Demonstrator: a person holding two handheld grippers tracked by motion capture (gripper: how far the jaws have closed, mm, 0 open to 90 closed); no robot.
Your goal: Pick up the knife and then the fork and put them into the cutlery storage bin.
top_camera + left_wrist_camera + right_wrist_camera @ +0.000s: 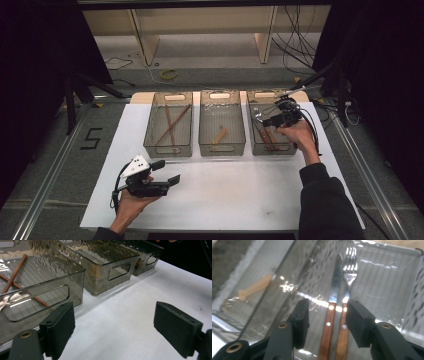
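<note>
The right gripper [327,322] hangs over the right smoky clear plastic bin [254,142], its jaws partly open and holding nothing. Right below its jaws lie a wooden-handled knife [331,315] and a wooden-handled fork [345,312], side by side. The left gripper [166,172] hovers over the white table cover [225,190], jaws wide open and empty. Ahead of it sits the left bin [37,290] with brown chopsticks [13,275].

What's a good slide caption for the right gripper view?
Open right gripper poised above a wooden-handled knife and fork lying side by side in a clear bin.
</note>
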